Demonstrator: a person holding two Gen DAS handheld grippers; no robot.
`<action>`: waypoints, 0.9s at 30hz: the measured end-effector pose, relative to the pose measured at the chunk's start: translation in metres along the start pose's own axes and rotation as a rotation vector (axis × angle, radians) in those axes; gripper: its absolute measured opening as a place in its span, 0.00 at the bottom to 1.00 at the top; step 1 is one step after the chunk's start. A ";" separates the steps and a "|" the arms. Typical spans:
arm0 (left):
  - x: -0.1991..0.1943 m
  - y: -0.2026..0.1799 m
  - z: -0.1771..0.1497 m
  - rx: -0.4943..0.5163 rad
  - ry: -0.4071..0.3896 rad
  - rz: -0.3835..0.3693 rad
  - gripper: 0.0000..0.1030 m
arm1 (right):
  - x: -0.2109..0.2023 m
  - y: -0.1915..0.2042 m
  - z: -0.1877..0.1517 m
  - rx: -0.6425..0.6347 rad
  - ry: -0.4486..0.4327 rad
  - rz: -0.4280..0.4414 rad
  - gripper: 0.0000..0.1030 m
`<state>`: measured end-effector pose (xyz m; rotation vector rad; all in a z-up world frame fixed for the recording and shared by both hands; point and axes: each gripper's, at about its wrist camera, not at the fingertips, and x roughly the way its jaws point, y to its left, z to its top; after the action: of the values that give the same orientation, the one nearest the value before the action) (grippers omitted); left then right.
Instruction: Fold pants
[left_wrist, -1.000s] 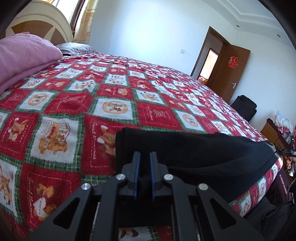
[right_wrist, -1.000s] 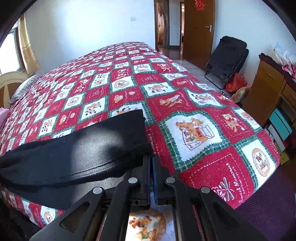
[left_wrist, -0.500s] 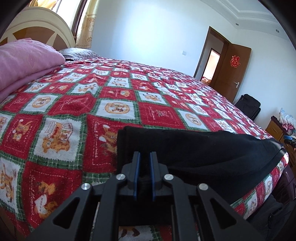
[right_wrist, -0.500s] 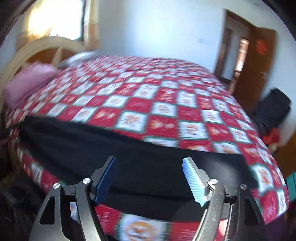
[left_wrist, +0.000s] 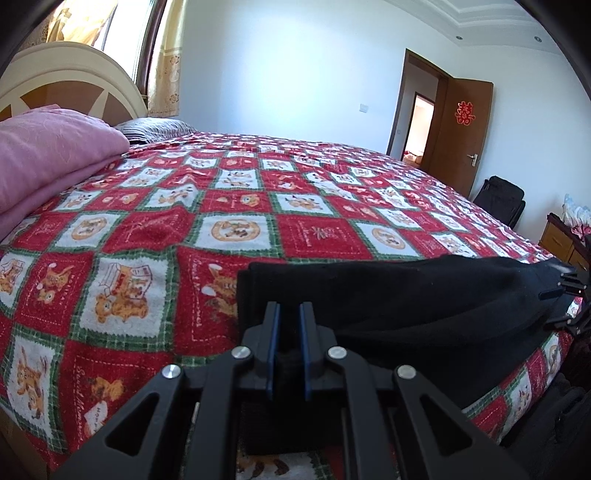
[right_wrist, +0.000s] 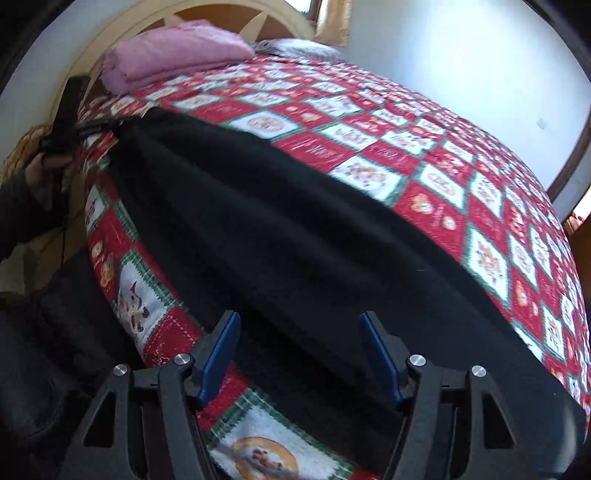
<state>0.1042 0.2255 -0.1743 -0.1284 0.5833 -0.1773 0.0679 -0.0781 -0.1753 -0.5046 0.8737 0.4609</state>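
Note:
Black pants (left_wrist: 424, 295) lie stretched along the near edge of the bed, folded lengthwise. My left gripper (left_wrist: 287, 332) is shut on one end of the pants, black cloth pinched between its blue pads. In the right wrist view the pants (right_wrist: 295, 229) run from the far left to the lower right. My right gripper (right_wrist: 299, 354) is open and empty, its jaws wide apart just above the pants' near edge. The left gripper (right_wrist: 92, 127) shows far off at the pants' other end. The right gripper (left_wrist: 570, 291) shows at the far right edge of the left wrist view.
The bed carries a red, white and green checked blanket (left_wrist: 240, 229). A folded pink quilt (left_wrist: 48, 155) and a headboard (left_wrist: 70, 79) are at the left. A brown door (left_wrist: 461, 129), a black bag (left_wrist: 502, 199) and a wooden cabinet (left_wrist: 561, 240) stand at the right.
My right gripper let go of the pants' end, opened wide and swung round to face along the pants toward the headboard. My left gripper kept its hold and sank slightly lower.

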 end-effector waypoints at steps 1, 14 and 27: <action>0.000 0.001 0.001 -0.003 -0.003 -0.001 0.11 | 0.002 0.002 -0.001 -0.016 0.006 -0.013 0.60; -0.009 0.007 0.017 0.017 -0.030 -0.044 0.11 | -0.010 0.009 0.009 -0.069 -0.025 -0.037 0.03; -0.023 0.044 -0.020 -0.089 0.006 -0.009 0.10 | 0.008 0.027 -0.013 -0.041 0.046 0.039 0.03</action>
<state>0.0801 0.2714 -0.1865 -0.2166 0.5969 -0.1611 0.0493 -0.0626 -0.1951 -0.5384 0.9212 0.5056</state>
